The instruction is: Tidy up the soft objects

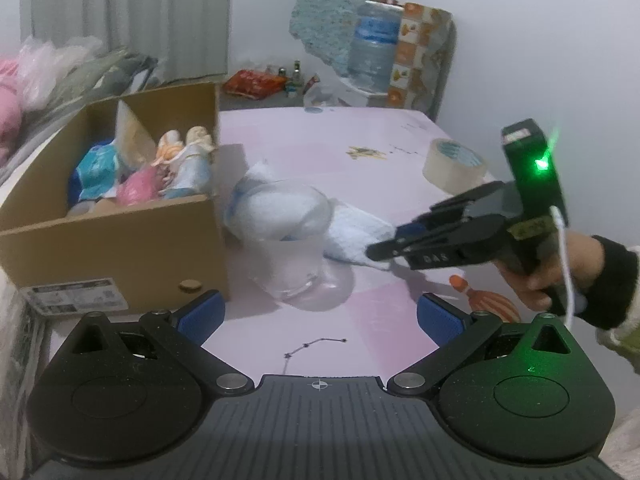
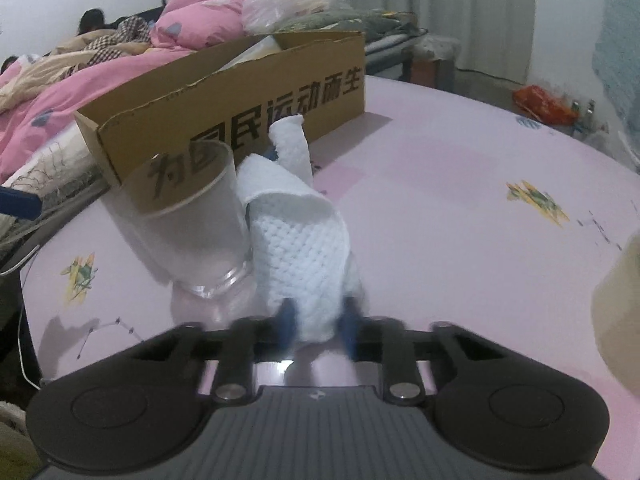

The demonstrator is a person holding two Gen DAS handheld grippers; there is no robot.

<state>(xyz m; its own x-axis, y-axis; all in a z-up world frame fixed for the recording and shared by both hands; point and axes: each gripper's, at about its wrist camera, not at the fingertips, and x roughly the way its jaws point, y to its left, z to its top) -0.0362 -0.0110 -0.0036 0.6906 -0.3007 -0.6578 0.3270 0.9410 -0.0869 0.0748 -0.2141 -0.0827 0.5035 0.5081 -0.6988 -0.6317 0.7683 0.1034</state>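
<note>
A white knitted cloth (image 2: 298, 236) lies on the pink table beside a clear glass cup (image 2: 188, 220). My right gripper (image 2: 316, 320) is closed on the cloth's near end; in the left wrist view it (image 1: 380, 250) pinches the cloth (image 1: 352, 236) at the right. My left gripper (image 1: 320, 312) is open and empty, low over the table in front of the cup (image 1: 288, 236). A cardboard box (image 1: 116, 236) at the left holds several soft dolls (image 1: 188, 164) and fabric items.
A roll of clear tape (image 1: 454, 164) sits at the table's right. The box (image 2: 224, 108) stands just behind cup and cloth. A bed with pink bedding (image 2: 80, 76) lies beyond the table. A water jug (image 1: 374, 48) and clutter stand at the far wall.
</note>
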